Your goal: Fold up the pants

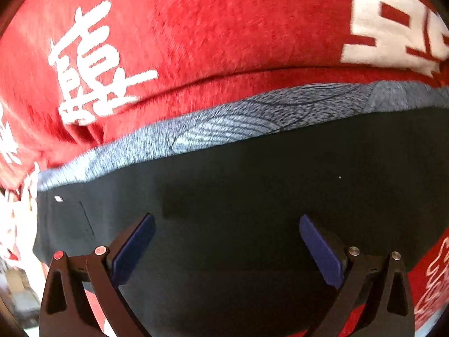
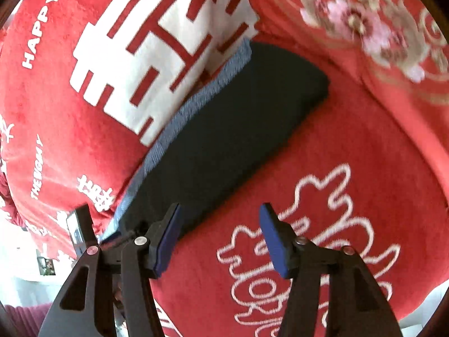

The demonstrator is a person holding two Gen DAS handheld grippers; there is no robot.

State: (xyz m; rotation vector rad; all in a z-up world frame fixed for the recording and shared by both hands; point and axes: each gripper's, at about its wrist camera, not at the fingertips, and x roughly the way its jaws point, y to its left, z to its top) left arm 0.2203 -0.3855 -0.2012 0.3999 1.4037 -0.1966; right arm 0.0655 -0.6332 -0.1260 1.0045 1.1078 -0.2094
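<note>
Lying folded on a red blanket, dark pants with grey waistband at twelve o'clock, left gripper released above them, right gripper released, nothing between its pads.

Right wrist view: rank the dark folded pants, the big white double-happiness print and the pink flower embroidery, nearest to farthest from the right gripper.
From the right gripper:
1. Dark folded pants, just ahead, left.
2. White double-happiness print, beyond them, upper left.
3. Pink flower embroidery, far upper right.
</note>
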